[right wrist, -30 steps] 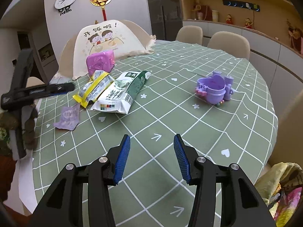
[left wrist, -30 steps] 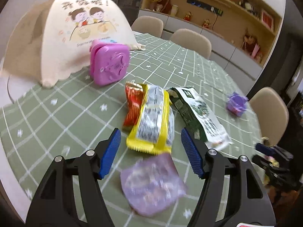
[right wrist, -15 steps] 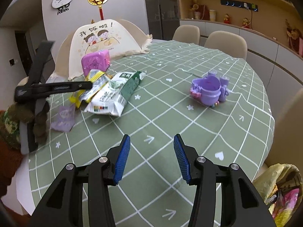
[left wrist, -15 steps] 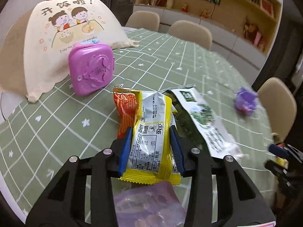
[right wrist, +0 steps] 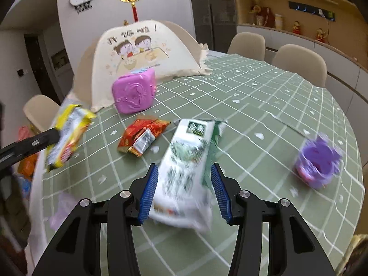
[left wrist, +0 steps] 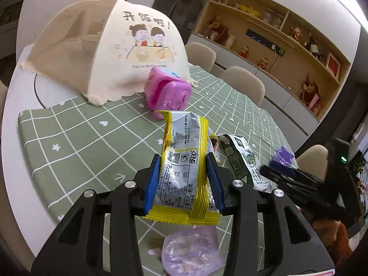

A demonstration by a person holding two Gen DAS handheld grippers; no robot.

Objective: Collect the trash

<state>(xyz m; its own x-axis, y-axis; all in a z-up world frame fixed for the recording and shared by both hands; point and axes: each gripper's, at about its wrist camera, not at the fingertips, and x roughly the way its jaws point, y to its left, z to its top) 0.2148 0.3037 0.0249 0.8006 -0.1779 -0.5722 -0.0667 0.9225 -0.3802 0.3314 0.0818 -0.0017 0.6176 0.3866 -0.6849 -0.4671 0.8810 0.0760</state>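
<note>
My left gripper (left wrist: 182, 181) is shut on a yellow snack wrapper (left wrist: 184, 168) and holds it lifted off the table; it also shows in the right wrist view (right wrist: 66, 138). My right gripper (right wrist: 184, 191) has its blue pads on either side of a green and white packet (right wrist: 184, 168), which looks blurred; I cannot tell if it is clamped. A red wrapper (right wrist: 142, 136) lies on the green tablecloth. A pale purple wrapper (left wrist: 191, 253) lies below my left gripper.
A pink box (right wrist: 133, 92) stands in front of a cream food cover (right wrist: 138, 50). A purple toy cup (right wrist: 318, 163) sits at the right. Beige chairs (right wrist: 299, 62) ring the round table (right wrist: 287, 105). The right gripper shows in the left wrist view (left wrist: 299, 179).
My left gripper has lifted the yellow wrapper up and to the left, uncovering the red wrapper. My right gripper has moved left and forward onto the green and white packet.
</note>
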